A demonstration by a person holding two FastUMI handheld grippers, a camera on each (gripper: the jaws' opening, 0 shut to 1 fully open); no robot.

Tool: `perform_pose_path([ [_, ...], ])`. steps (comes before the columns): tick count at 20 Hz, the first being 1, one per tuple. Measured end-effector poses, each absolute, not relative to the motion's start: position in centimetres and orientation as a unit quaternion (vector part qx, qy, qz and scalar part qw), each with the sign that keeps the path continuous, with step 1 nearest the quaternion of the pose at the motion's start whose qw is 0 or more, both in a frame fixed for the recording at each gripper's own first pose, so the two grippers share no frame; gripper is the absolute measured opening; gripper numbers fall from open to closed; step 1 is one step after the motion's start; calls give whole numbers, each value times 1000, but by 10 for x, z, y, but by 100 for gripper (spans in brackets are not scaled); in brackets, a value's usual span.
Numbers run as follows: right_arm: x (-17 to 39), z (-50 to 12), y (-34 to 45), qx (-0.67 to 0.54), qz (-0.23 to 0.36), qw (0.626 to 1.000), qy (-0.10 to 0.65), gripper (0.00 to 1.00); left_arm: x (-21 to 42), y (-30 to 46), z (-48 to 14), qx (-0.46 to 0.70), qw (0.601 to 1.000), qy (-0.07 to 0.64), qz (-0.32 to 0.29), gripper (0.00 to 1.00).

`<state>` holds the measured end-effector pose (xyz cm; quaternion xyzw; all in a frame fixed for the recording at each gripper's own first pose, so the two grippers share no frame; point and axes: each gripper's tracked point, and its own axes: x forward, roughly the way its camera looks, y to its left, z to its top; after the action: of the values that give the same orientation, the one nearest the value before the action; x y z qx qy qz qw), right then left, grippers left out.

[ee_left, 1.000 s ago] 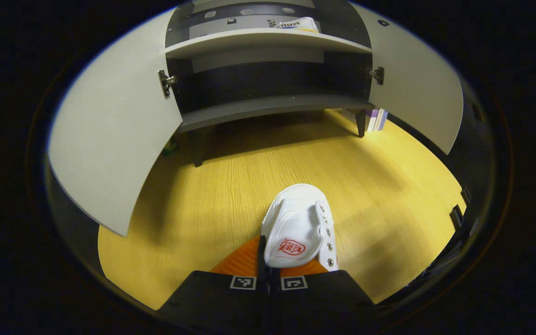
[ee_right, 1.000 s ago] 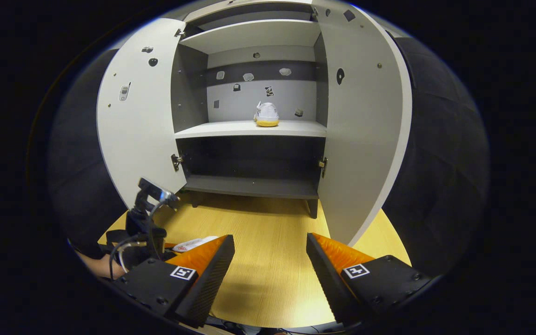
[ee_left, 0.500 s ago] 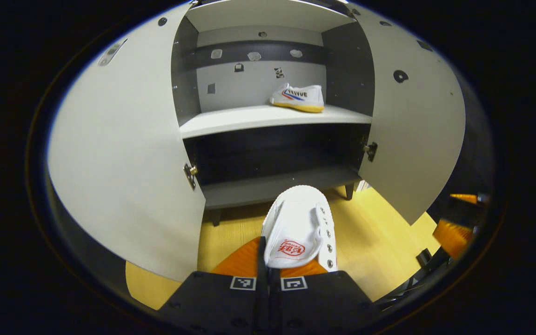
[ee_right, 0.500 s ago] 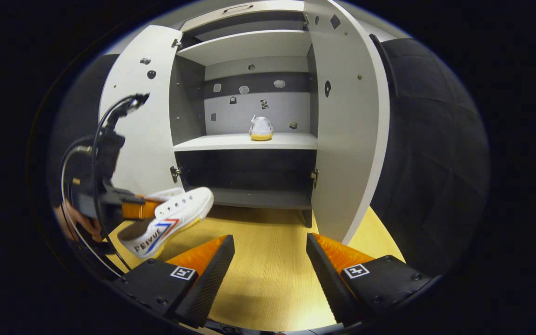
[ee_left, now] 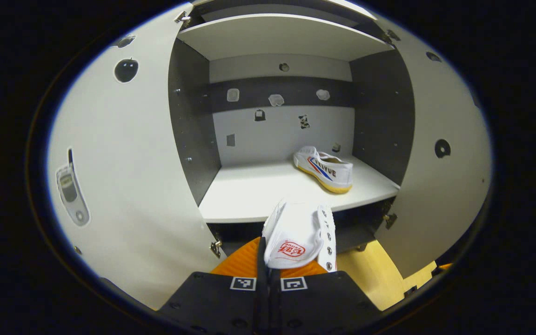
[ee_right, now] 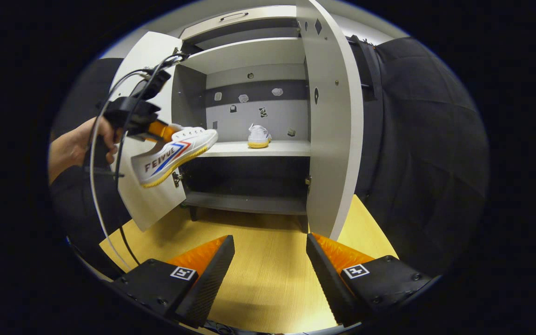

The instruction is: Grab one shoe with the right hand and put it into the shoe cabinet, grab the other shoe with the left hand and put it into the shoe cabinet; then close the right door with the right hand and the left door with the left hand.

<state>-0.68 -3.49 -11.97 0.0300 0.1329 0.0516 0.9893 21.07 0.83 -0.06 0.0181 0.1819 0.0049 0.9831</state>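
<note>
Left gripper view: left gripper point(ee_left: 268, 267) clamped tight on the heel end of a white canvas sneaker point(ee_left: 298, 235), both fingers pressed against it, toe pointing forward toward the shoe cabinet point(ee_left: 193, 135). Held in the air just in front of the middle shelf point(ee_left: 258, 193), toe reaching the shelf's front edge. Second white sneaker point(ee_left: 324, 168) with yellow sole and striped side resting on that shelf, toward the right, near the right inner wall. Left door point(ee_left: 128, 186) swung wide open at the left, bearing a phone-shaped sticker point(ee_left: 70, 188); right door point(ee_left: 440, 177) open at the right. Small stickers point(ee_left: 276, 99) dotted across the back panel. Patch of yellow wooden floor point(ee_left: 379, 279) visible below the right door.

Right gripper view: right gripper point(ee_right: 270, 270) low over the yellow wooden floor point(ee_right: 268, 260), fingers spread wide apart, nothing between them. Shoe cabinet point(ee_right: 254, 139) ahead, well apart, both doors open: left door point(ee_right: 149, 200), right door point(ee_right: 333, 139). Left gripper point(ee_right: 154, 128) up at the left, held by a hand point(ee_right: 91, 139), gripping the sneaker point(ee_right: 175, 153) by its heel, sole tilted, toe aimed at the left end of the middle shelf point(ee_right: 258, 149). Other sneaker point(ee_right: 258, 136) standing on the shelf near the middle, heel toward the camera. Cables point(ee_right: 105, 195) looping down from the left gripper.
</note>
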Motion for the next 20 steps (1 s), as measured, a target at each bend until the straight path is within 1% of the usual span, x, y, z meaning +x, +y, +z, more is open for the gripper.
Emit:
perform_pose_path([
  [2,-6,-120,-33,39,63,989,131,98,238,12,14,3,984,177,17,5],
  [5,-4,-122,-31,44,76,987,132,99,280,20,36,13,986,165,33,5],
  [8,-2,-126,-34,43,85,986,137,99,323,25,48,26,984,173,38,5],
  [10,-1,-127,-38,43,84,986,138,99,353,27,49,32,983,175,44,5],
  [12,0,-131,-44,34,79,986,141,98,383,29,48,80,980,177,43,5],
  [13,0,-131,-47,32,77,986,141,98,394,28,45,92,978,185,42,5],
  [17,0,-133,-57,31,64,988,140,98,439,31,22,69,968,239,41,5],
  [20,-1,-142,-62,36,55,986,152,98,458,32,14,119,960,252,41,5],
])
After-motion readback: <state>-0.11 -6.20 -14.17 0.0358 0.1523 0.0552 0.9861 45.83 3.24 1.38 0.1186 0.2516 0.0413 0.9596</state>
